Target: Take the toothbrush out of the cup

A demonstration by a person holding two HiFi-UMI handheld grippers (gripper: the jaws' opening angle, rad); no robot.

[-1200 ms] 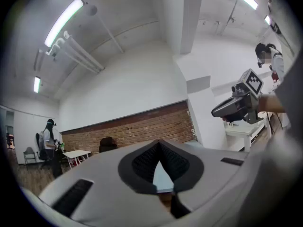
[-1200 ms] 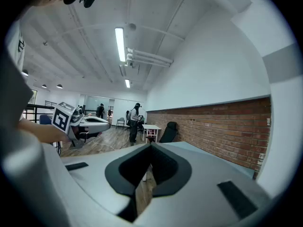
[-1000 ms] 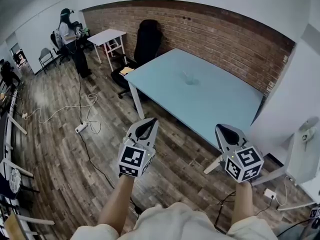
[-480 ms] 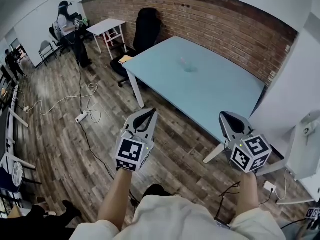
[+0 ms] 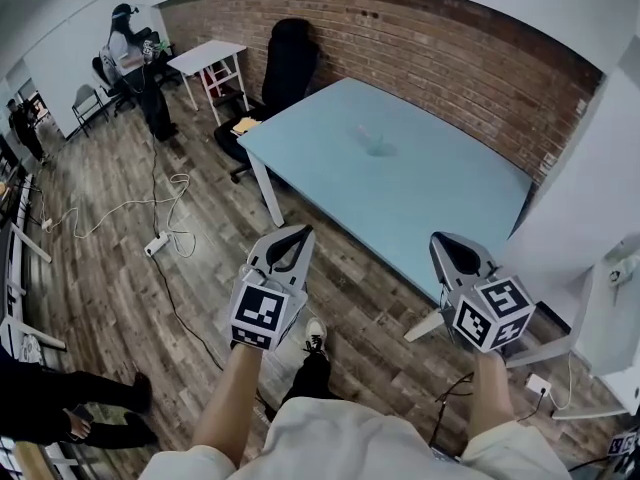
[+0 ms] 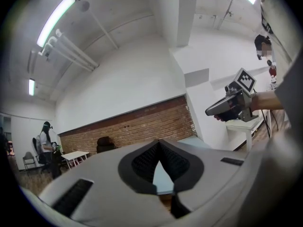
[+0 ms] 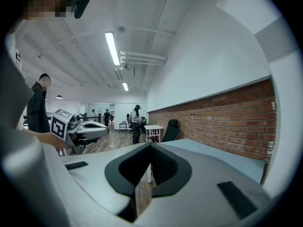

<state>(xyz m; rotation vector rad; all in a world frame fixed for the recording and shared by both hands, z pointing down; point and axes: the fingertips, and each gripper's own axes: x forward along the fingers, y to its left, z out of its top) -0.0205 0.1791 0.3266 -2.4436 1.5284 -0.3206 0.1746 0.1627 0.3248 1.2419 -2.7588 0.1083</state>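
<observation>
On the light-blue table (image 5: pixel 430 203) ahead stands a small clear cup (image 5: pixel 379 149), from which a thin pinkish toothbrush (image 5: pixel 366 134) leans up to the left. Both are small and faint in the head view. My left gripper (image 5: pixel 293 238) hovers over the wooden floor, short of the table's near edge, shut and empty. My right gripper (image 5: pixel 449 249) is level with the table's near right corner, also shut with nothing in it. In the left gripper view the left gripper (image 6: pixel 158 143) has its jaws touching. In the right gripper view the right gripper (image 7: pixel 150 145) looks the same.
A black office chair (image 5: pixel 290 63) stands at the table's far left end, beside a small white table (image 5: pixel 208 60). A person (image 5: pixel 128 53) stands far left and another (image 5: pixel 55 408) is at lower left. Cables (image 5: pixel 150 203) and a power strip (image 5: pixel 157 244) lie on the floor.
The view has shifted slightly and the table sits a little nearer. My shoe now shows below the grippers. The person at lower left has moved further into view. Both grippers stay shut.
</observation>
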